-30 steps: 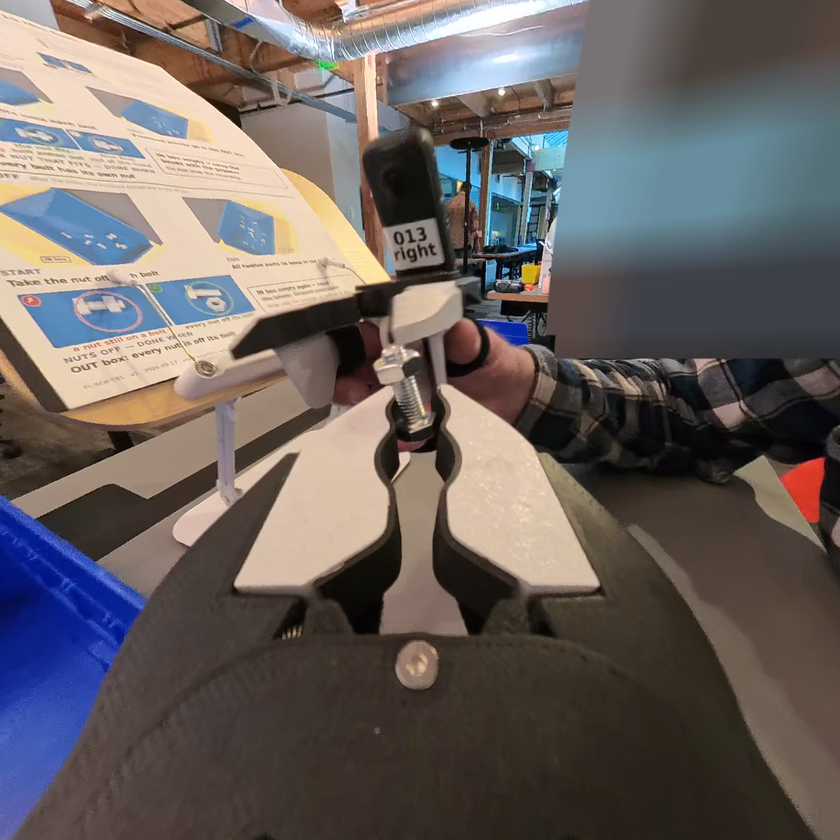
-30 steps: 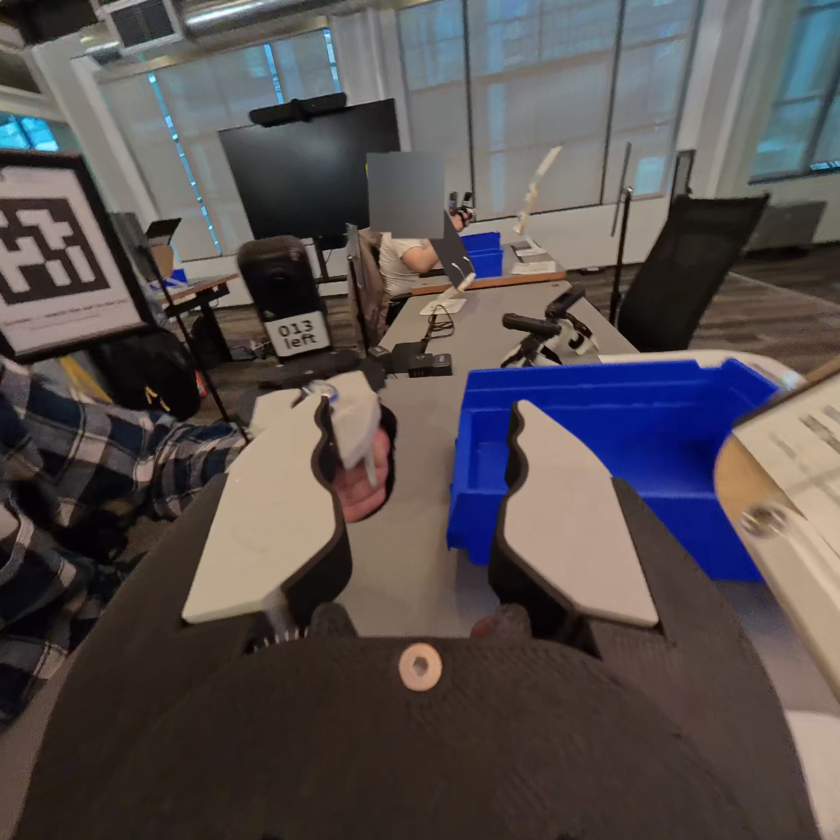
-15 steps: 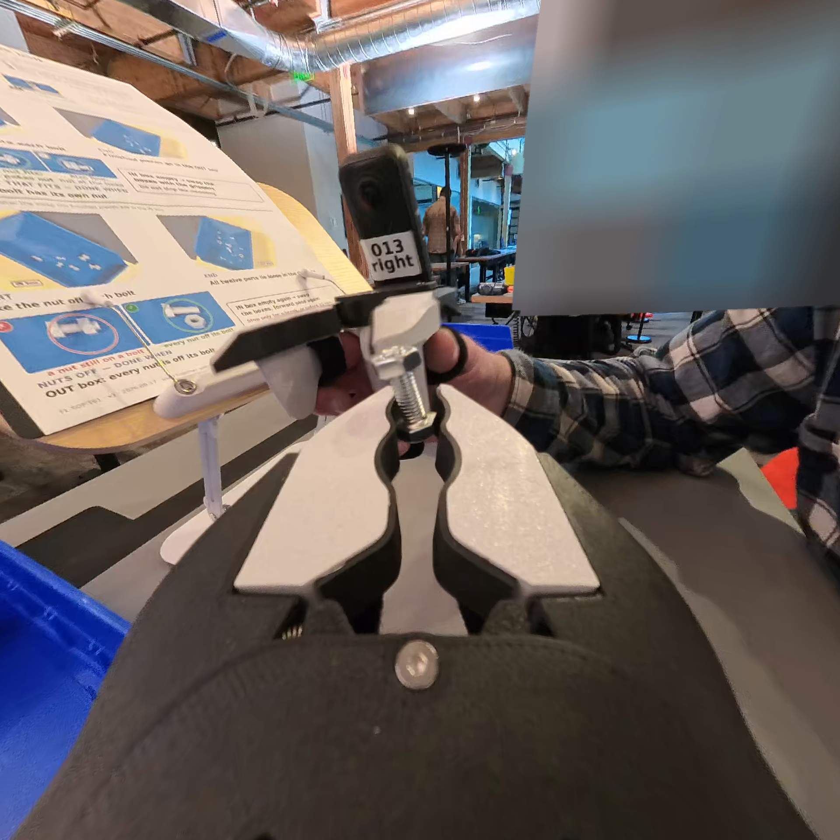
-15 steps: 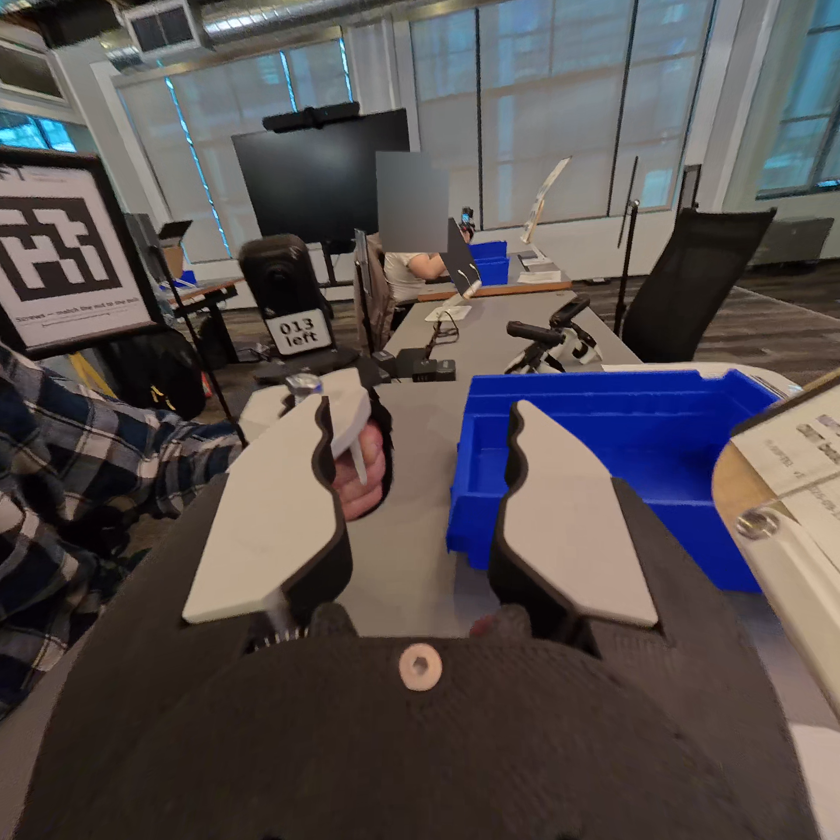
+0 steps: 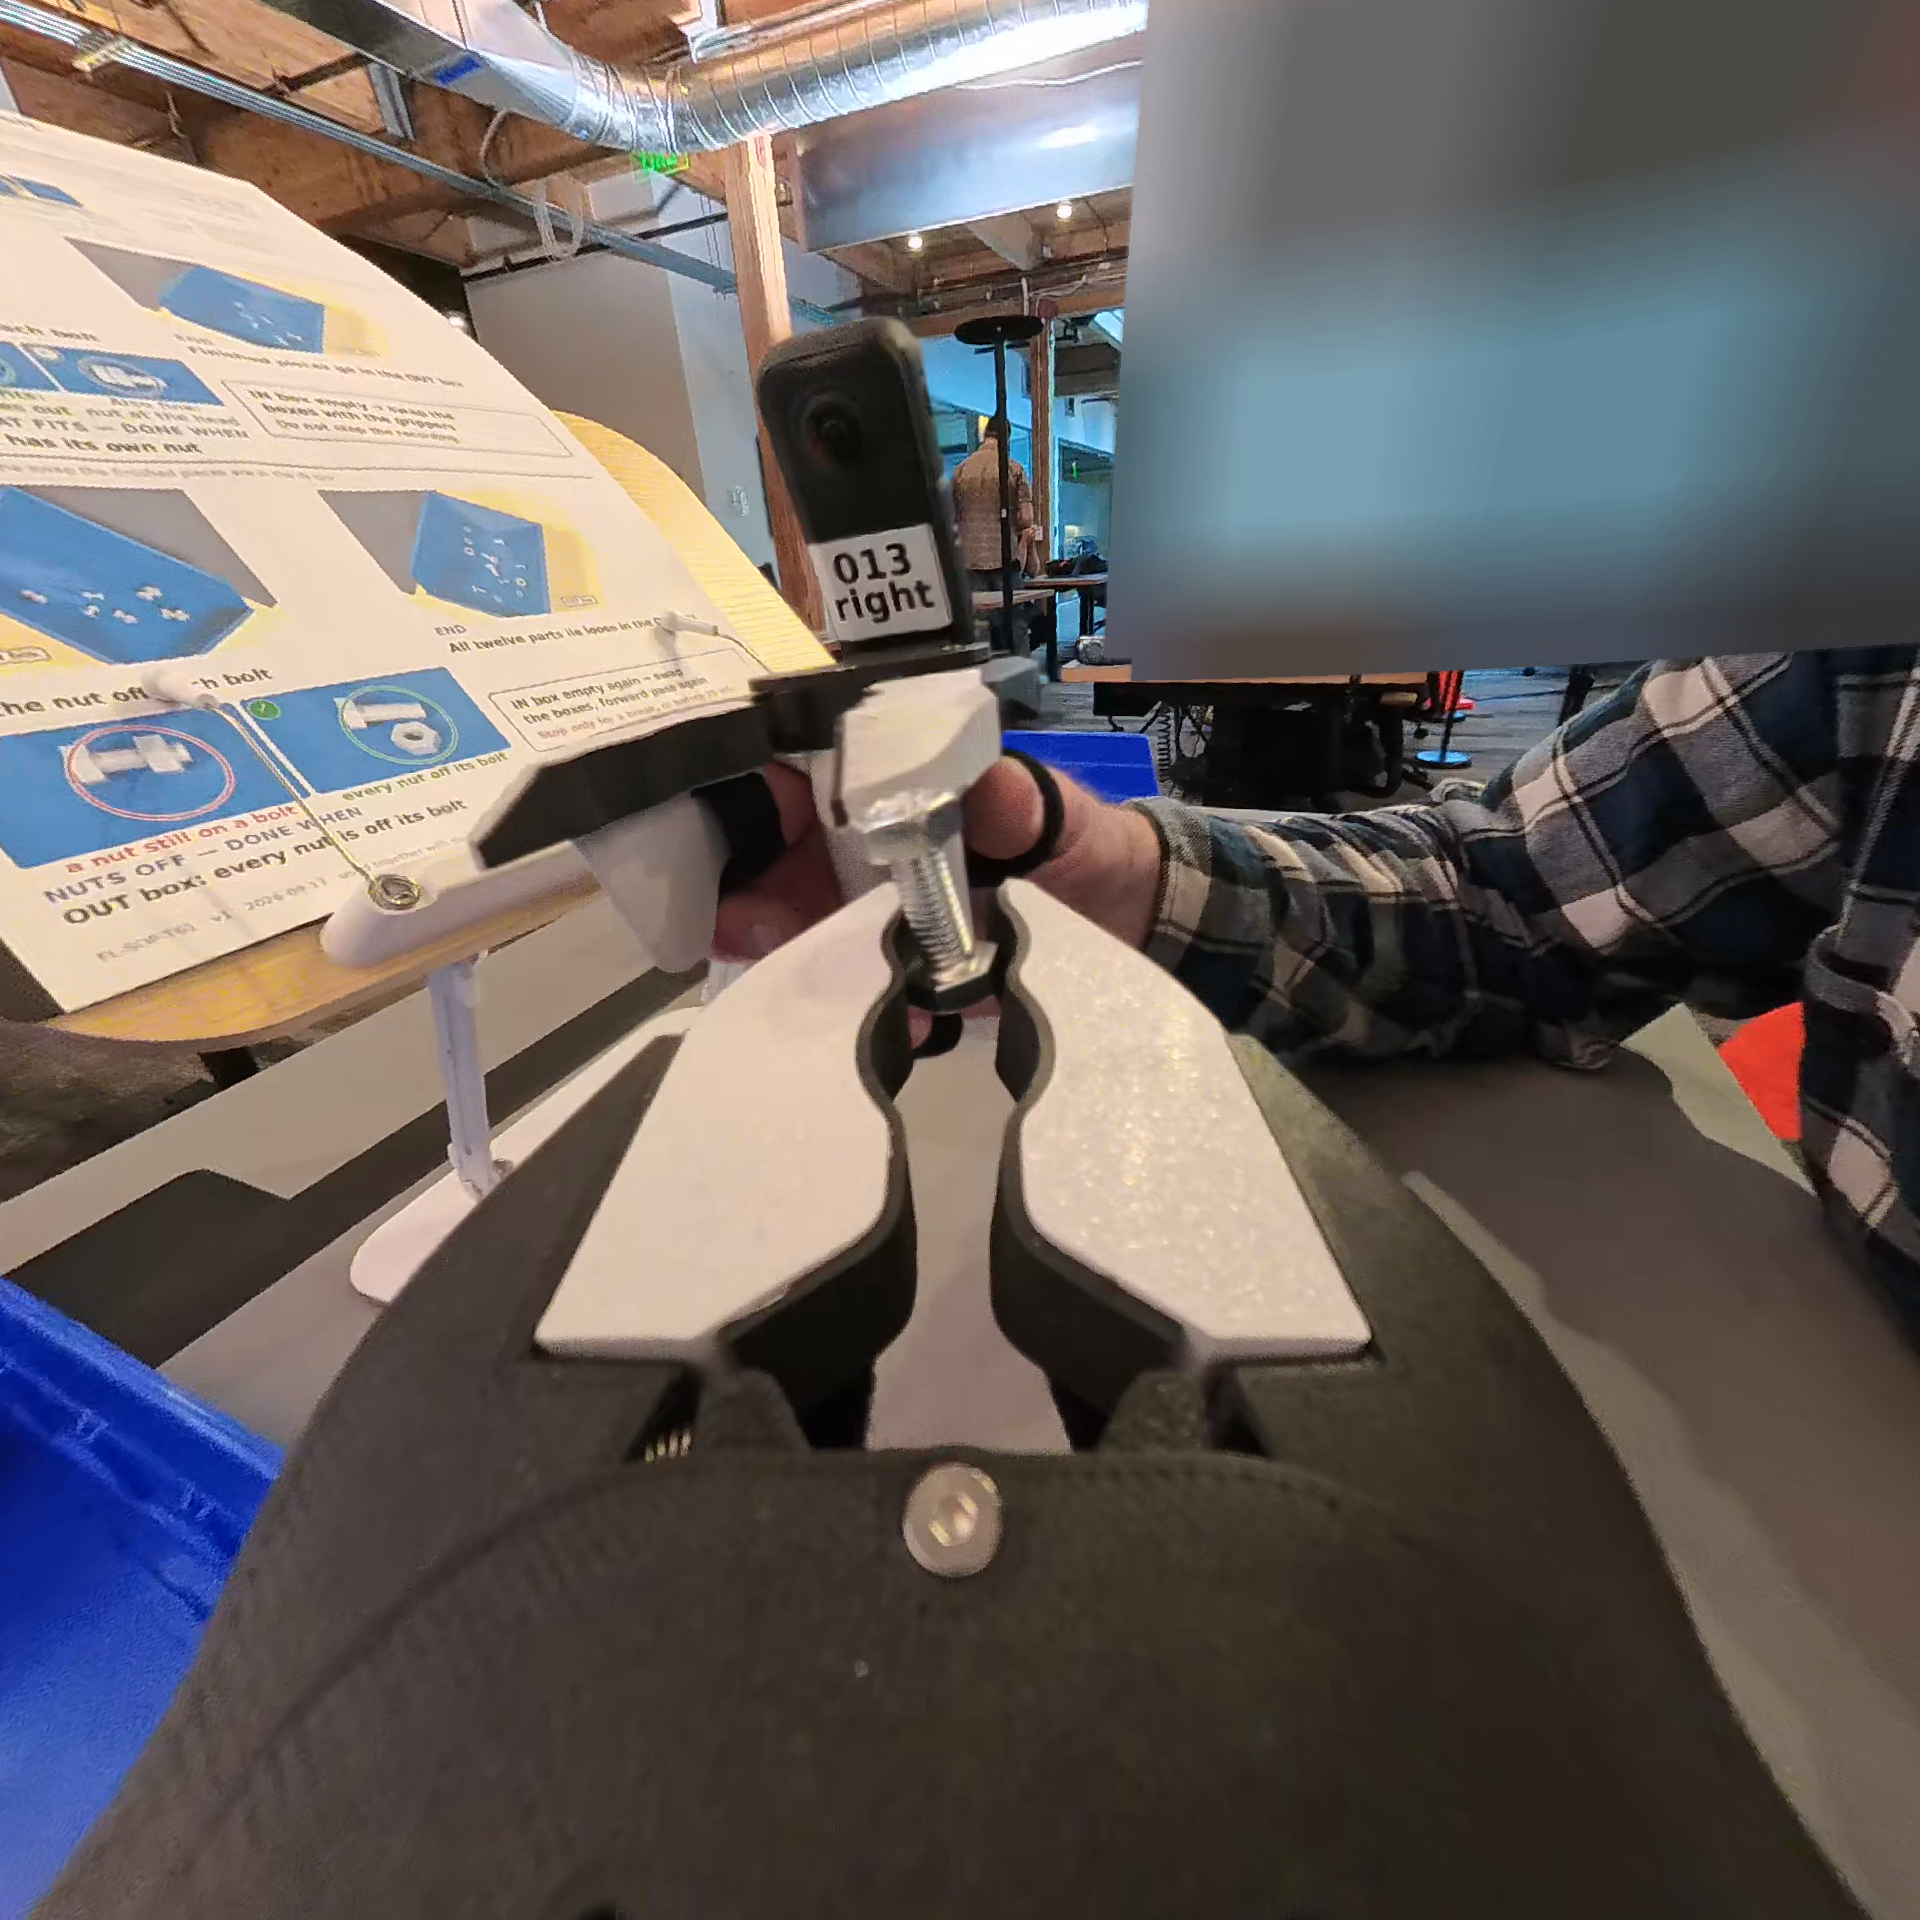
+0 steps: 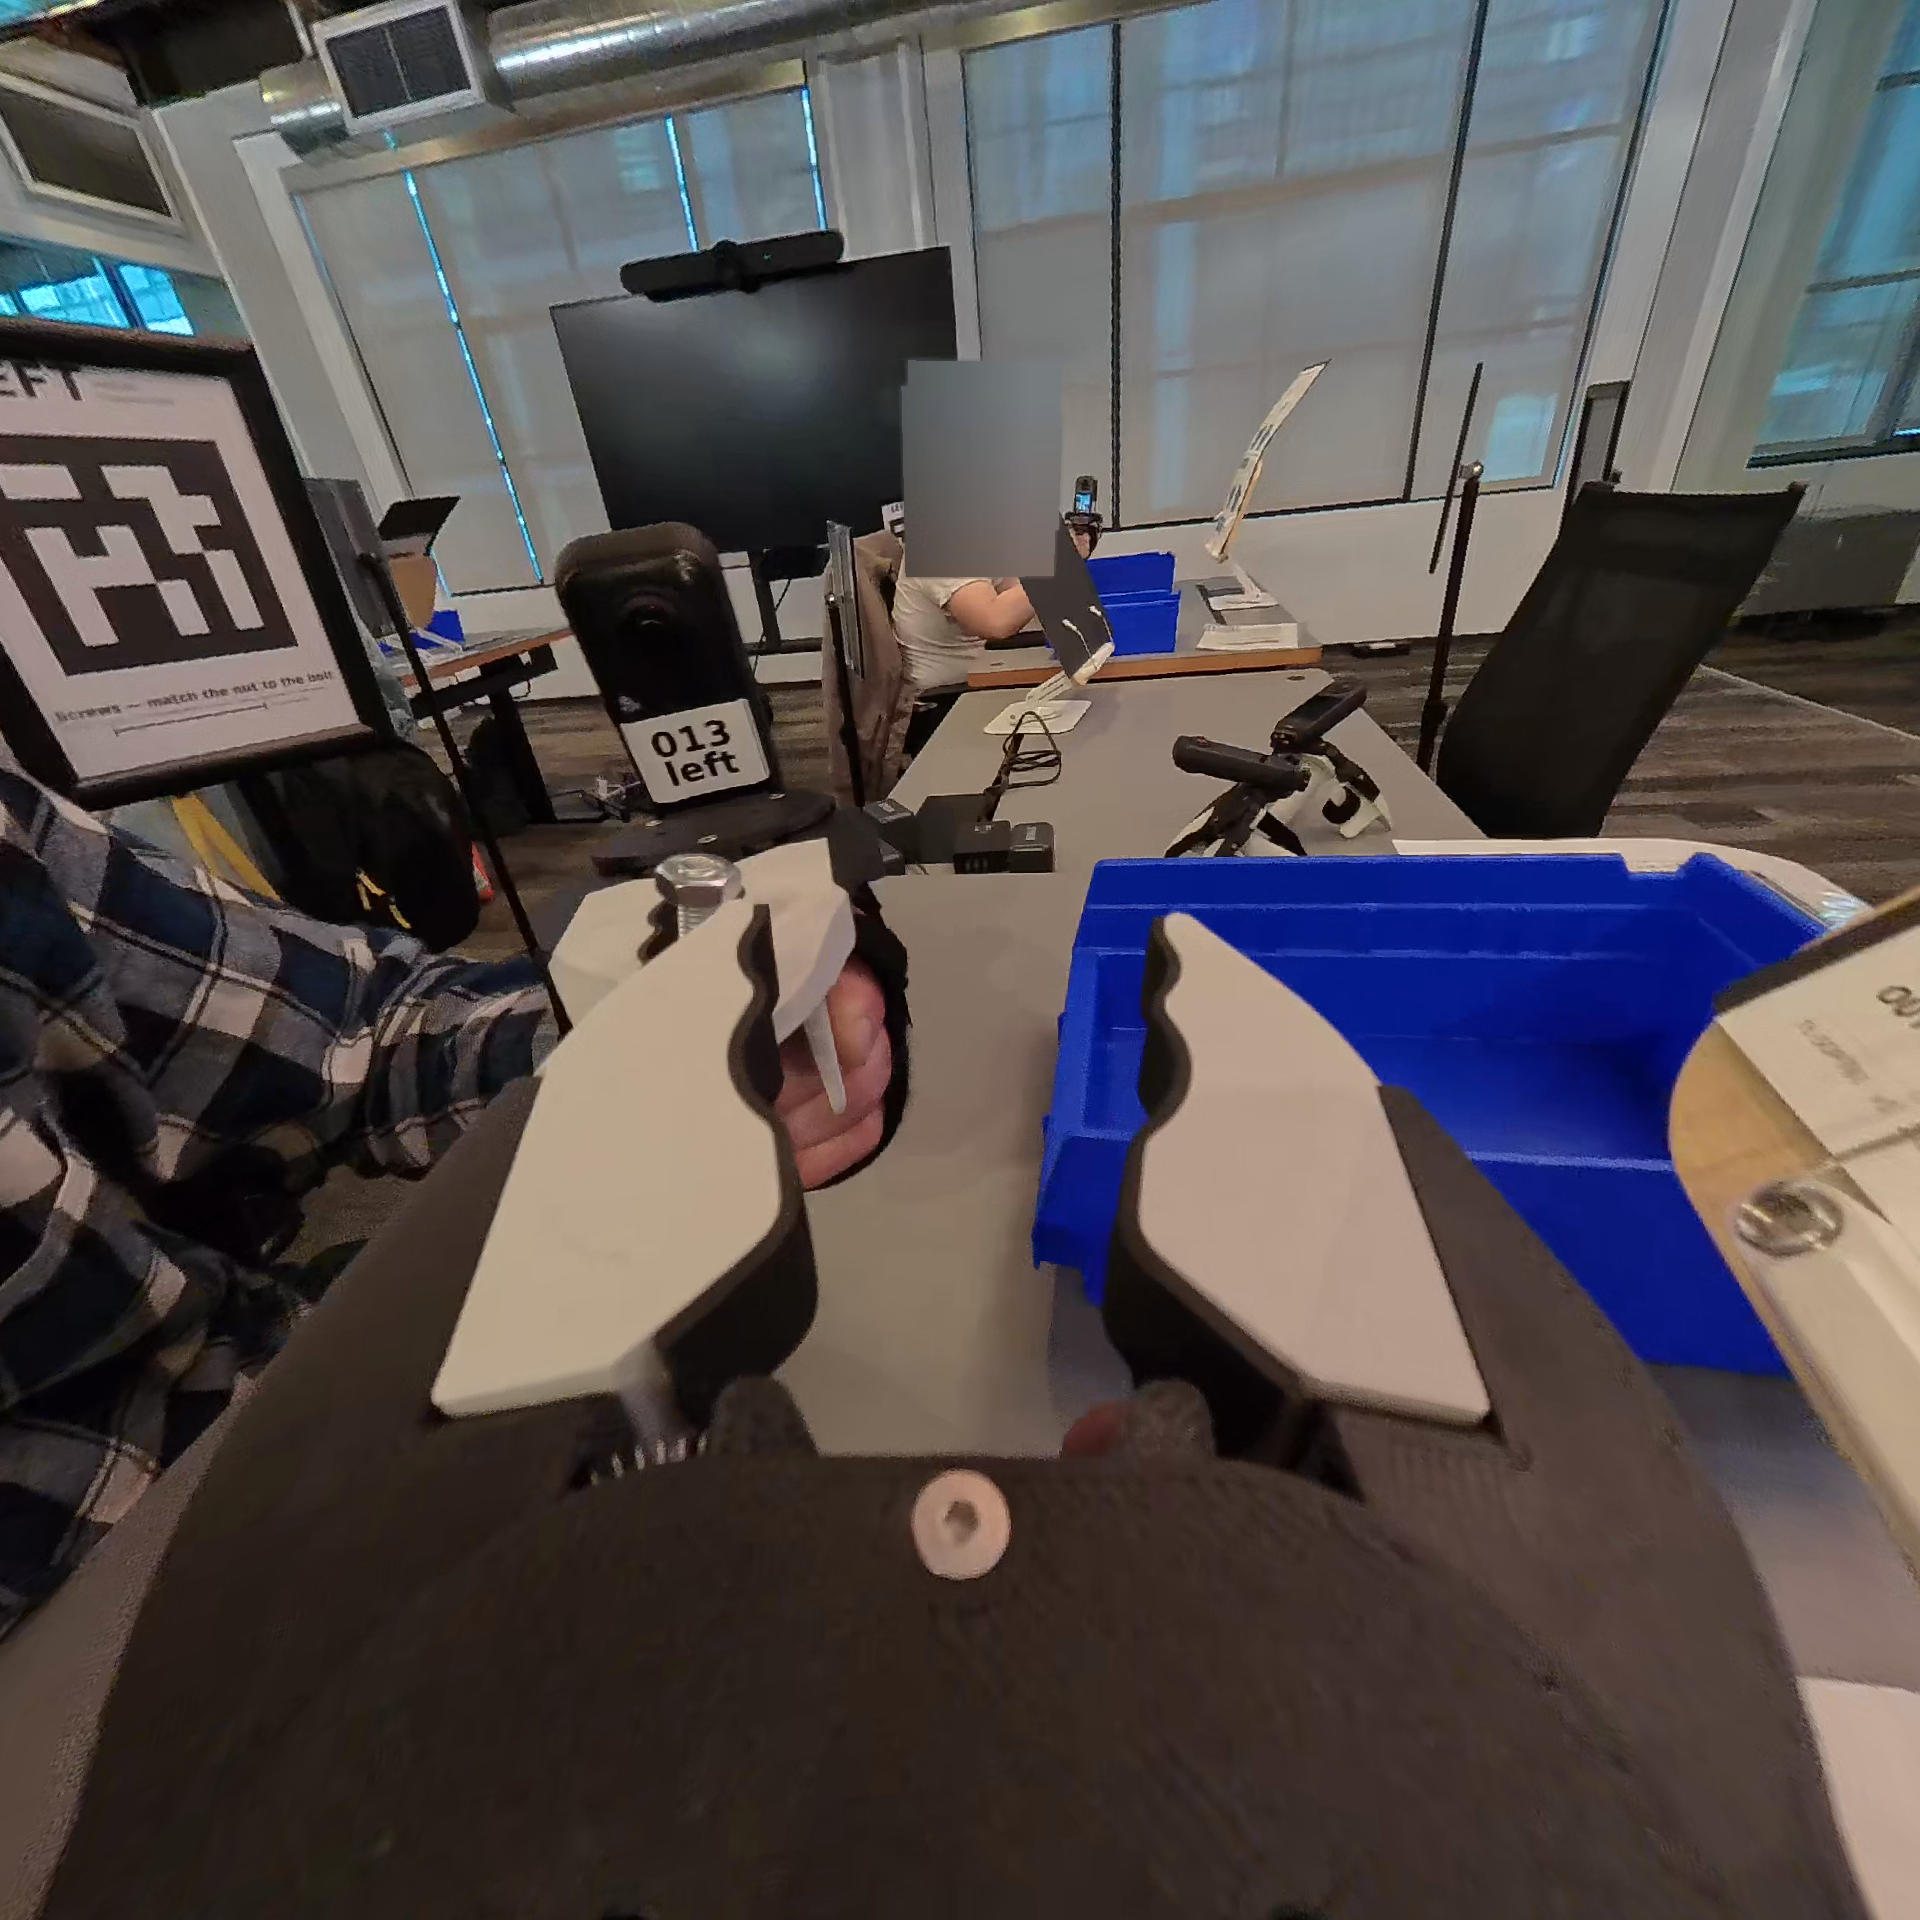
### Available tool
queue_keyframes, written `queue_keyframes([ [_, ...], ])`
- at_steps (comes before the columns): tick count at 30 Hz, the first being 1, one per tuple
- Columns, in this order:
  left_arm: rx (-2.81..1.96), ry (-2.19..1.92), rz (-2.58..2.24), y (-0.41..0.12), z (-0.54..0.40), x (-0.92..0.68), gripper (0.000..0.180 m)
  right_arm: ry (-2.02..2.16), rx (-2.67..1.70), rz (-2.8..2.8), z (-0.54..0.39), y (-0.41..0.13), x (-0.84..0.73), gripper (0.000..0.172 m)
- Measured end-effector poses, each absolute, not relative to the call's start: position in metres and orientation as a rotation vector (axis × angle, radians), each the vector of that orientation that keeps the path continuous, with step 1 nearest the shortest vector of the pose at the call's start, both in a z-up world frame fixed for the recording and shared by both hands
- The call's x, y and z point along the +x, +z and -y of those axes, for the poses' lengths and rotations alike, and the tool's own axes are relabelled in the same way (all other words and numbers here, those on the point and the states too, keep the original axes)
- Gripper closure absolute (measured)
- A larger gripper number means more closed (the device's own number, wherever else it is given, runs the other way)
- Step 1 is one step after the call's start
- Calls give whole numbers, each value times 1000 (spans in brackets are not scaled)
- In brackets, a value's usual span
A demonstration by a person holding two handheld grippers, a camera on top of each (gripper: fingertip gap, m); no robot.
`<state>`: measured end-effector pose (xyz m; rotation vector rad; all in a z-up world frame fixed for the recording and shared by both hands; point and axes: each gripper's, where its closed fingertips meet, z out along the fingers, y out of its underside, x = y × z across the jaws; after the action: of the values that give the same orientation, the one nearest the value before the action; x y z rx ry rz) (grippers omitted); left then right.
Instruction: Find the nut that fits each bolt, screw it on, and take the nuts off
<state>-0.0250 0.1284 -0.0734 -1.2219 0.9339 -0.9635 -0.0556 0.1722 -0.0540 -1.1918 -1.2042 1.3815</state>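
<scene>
Both wrist cams sit low behind own claw, close up, facing each other; shared: bolt (image 5: 932,896), grey surface (image 6: 987,997).

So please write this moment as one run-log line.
left gripper: shut on silver threaded steel bolt, nut at pads | right gripper: open, empty | blue plastic bin: beside

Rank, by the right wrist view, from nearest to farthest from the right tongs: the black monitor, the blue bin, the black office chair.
1. Blue bin: on the table, just right of the right tongs.
2. Black office chair: beyond the table, right.
3. Black monitor: by the far windows, centre.
</scene>
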Motion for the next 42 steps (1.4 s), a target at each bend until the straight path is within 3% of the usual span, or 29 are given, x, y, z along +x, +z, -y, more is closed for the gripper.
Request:
queue_keyframes([
  [13, -1243, -905, -980, -82, -127, -17, 169, 1397, -1124, 1296, -150, -53, -61, 96],
  [16, -1218, -914, -965, -76, -127, -22, 169, 1384, -1135, 1263, -160, -51, -56, 104],
  [32, -1230, -874, -983, -78, -126, -20, 169, 1413, -1104, 1283, -150, -50, -60, 97],
  [34, -1218, -900, -968, -75, -126, -23, 169, 1391, -1112, 1266, -157, -49, -57, 106],
  [42, -1229, -879, -969, -77, -128, -22, 169, 1394, -1095, 1273, -153, -46, -55, 106],
])
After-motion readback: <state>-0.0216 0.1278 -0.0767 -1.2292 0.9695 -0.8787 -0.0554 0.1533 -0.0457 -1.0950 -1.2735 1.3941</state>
